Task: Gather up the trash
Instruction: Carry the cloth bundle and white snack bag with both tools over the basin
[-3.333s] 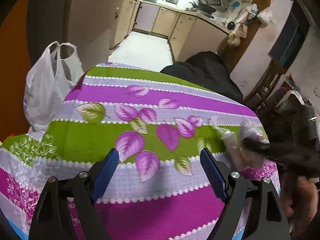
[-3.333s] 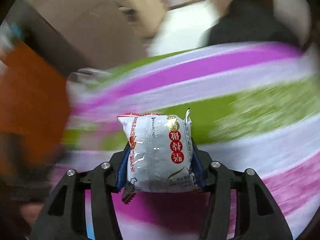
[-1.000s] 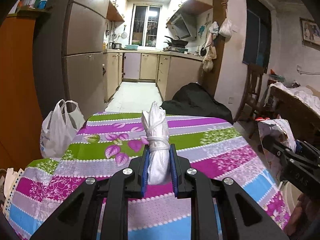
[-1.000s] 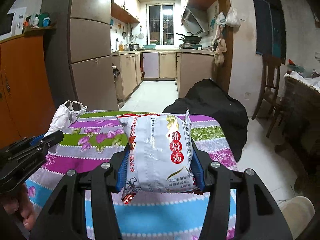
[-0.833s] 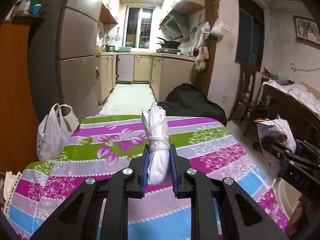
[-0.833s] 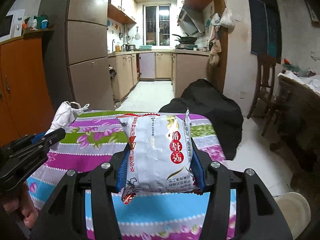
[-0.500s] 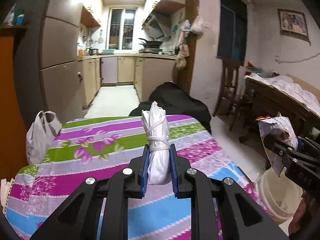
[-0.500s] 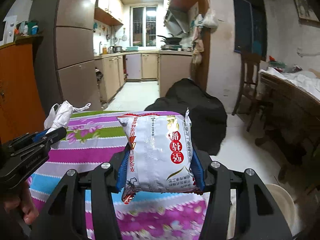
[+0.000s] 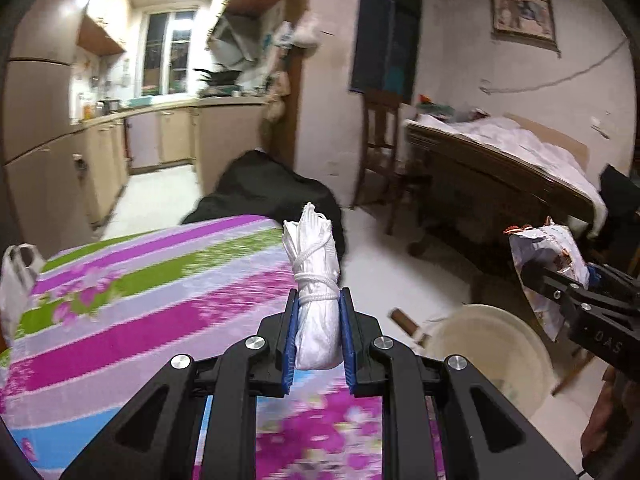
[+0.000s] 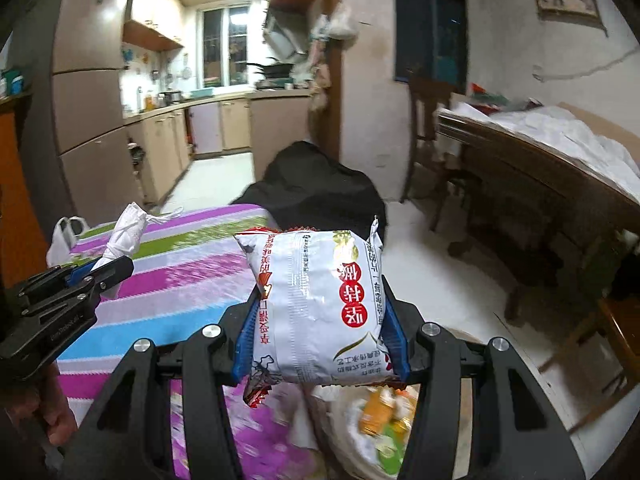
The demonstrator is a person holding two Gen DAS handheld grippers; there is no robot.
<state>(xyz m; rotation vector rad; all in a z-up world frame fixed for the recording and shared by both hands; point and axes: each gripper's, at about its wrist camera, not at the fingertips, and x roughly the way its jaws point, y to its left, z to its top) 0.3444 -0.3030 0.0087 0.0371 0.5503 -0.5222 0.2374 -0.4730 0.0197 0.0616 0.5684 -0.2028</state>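
Note:
My left gripper (image 9: 318, 340) is shut on a tied white plastic bundle (image 9: 314, 284) and holds it above the striped floral tablecloth (image 9: 132, 300). My right gripper (image 10: 320, 340) is shut on a white snack packet (image 10: 320, 304) with red print, held over the table's right edge. Below it a cream trash bucket (image 10: 360, 440) holds colourful wrappers; the bucket (image 9: 492, 352) also shows on the floor in the left wrist view. The right gripper with its packet (image 9: 548, 256) shows at the right of the left view. The left gripper with its bundle (image 10: 124, 232) shows at the left of the right view.
A white plastic bag (image 9: 16, 276) stands at the table's far left edge. A black covered heap (image 9: 272, 192) lies beyond the table. A wooden chair (image 9: 380, 140) and a wooden bed (image 9: 500, 168) stand to the right. A small brown object (image 9: 402, 316) lies on the floor.
Both grippers have swung to the right with their loads held. The trash bucket has come into view below the right gripper and beside the table.

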